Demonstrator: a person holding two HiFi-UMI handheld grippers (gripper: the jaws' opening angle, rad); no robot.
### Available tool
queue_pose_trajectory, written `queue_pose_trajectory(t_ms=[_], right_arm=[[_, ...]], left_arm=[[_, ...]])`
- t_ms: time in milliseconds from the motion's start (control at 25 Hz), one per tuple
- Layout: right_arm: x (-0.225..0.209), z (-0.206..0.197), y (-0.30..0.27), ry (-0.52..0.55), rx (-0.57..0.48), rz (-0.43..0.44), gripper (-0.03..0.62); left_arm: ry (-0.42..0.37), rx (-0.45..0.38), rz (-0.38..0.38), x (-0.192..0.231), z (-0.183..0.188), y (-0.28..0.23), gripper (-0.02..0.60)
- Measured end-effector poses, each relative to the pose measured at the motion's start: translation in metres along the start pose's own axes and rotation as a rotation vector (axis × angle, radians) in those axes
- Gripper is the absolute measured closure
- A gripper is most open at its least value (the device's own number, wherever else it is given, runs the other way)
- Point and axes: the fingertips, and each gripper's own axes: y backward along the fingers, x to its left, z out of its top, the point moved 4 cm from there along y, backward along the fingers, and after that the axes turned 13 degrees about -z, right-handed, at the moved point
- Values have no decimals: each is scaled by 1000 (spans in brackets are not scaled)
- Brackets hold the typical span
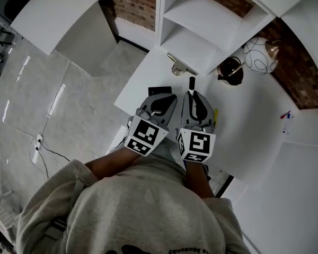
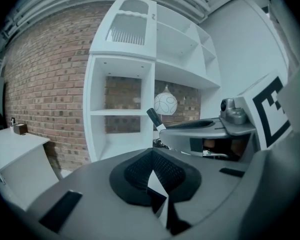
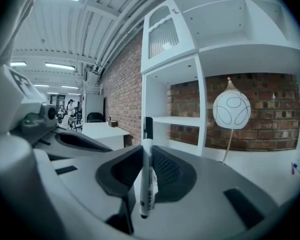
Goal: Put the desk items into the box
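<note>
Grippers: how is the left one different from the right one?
The right gripper pinches a black-capped marker; the left gripper holds nothing. The right gripper's jaws are parted by the marker; the left gripper's jaws meet at their tips. Both are gray and sit side by side.

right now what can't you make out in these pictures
- The box: in no view.
- Black item: head view, partly behind the left claw.
- Yellow item: head view, only a sliver beside the right claw.
- Marker print: right gripper view, blurred.
- Red and blue bits: head view, too small.
</note>
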Motion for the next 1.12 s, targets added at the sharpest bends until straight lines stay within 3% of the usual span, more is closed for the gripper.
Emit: queue_pose_trajectory(t_ms=[480,1120], right_arm=[[52,1,-18,-2,-19,124,521],[89,-35,-37,103,30,224,521]], left_arm=[[48,10,121,33,-15,38,577],[100,35,159,45,-33,49,577]])
